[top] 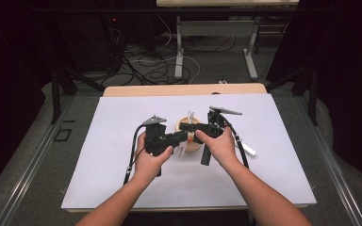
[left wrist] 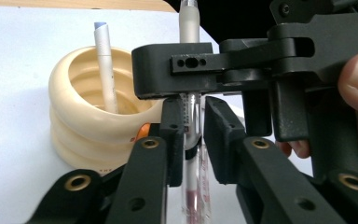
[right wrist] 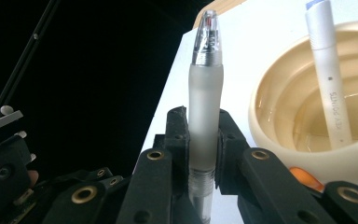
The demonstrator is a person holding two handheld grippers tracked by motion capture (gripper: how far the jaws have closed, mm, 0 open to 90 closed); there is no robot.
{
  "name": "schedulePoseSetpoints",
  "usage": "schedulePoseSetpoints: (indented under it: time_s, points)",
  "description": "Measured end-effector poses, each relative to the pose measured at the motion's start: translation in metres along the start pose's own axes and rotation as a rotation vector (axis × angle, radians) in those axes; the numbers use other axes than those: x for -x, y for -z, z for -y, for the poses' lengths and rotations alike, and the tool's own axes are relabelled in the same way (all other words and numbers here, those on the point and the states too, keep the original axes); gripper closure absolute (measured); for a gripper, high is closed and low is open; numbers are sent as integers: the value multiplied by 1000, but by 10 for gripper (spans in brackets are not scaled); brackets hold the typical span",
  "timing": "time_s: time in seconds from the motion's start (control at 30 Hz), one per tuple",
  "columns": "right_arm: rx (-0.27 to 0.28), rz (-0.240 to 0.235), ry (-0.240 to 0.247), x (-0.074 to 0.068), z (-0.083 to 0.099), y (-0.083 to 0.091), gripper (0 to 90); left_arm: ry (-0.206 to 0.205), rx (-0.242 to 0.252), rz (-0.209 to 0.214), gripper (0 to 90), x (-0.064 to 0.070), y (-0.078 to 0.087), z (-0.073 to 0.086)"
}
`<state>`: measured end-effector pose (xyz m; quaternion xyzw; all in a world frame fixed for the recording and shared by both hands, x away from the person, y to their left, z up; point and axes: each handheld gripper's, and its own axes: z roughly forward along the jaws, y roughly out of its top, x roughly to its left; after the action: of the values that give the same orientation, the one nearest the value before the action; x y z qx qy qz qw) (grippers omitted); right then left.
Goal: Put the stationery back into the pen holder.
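Pen (right wrist: 205, 100) stands mid-frame, clamped by the right tool (right wrist: 204, 135); the left tool (left wrist: 194, 135) sits apart around its lower barrel. Cup (right wrist: 307, 121) with a marker (right wrist: 328, 79) at right, on the counter (top: 122, 141).

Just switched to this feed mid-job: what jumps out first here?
A clear pen is clamped upright in the right gripper, while the left gripper closes around its lower barrel, both meeting at mid-table in the high view. Right beside them stands a cream ribbed pen holder with a white pen leaning inside.
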<state>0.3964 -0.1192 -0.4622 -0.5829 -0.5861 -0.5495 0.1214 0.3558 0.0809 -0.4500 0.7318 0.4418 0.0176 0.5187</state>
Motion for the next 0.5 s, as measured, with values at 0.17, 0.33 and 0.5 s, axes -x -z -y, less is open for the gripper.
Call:
schedulePoseSetpoints:
  time_s: [0.17,0.33,0.5]
  points:
    - [-9,14,5,-1,-5,-4,790,8,10,-6,737,-4,6,2]
    - [13,31,21,-1,-12,-7,791,19,17,-22,713,-10,14,5]
    - [30,66,58,0,-20,-9,790,43,15,-35,688,-18,18,8]
